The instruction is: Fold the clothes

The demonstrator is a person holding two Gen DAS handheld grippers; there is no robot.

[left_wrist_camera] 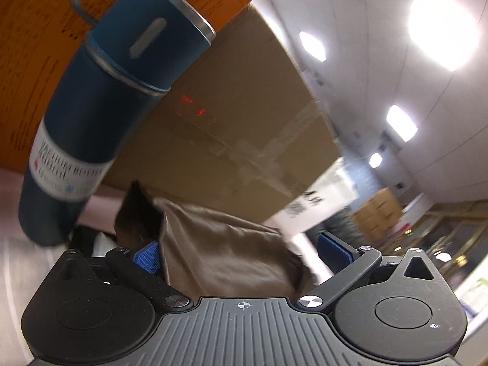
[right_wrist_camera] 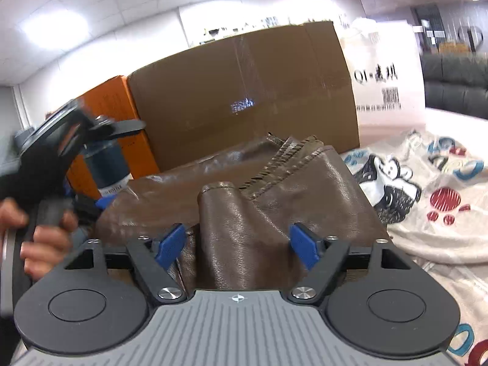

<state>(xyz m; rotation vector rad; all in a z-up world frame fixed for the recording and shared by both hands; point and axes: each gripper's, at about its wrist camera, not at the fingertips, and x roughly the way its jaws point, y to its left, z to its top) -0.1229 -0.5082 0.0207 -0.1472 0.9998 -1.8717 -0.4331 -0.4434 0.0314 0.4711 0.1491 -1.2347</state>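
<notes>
Right wrist: white box (right_wrist_camera: 387, 73) reads "QI", beside cardboard box (right_wrist_camera: 244, 91).

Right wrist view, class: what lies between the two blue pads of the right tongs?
A fold of the brown leather garment lies between the spread pads, in the right wrist view.

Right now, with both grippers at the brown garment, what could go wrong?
1. The blue bottle stands close beside the brown garment; a wide swing of the left gripper may knock it over.
2. Both grippers look open around the fabric, so the glossy material may slip from the right gripper.
3. The printed white garment lies alongside and could get dragged.
</notes>
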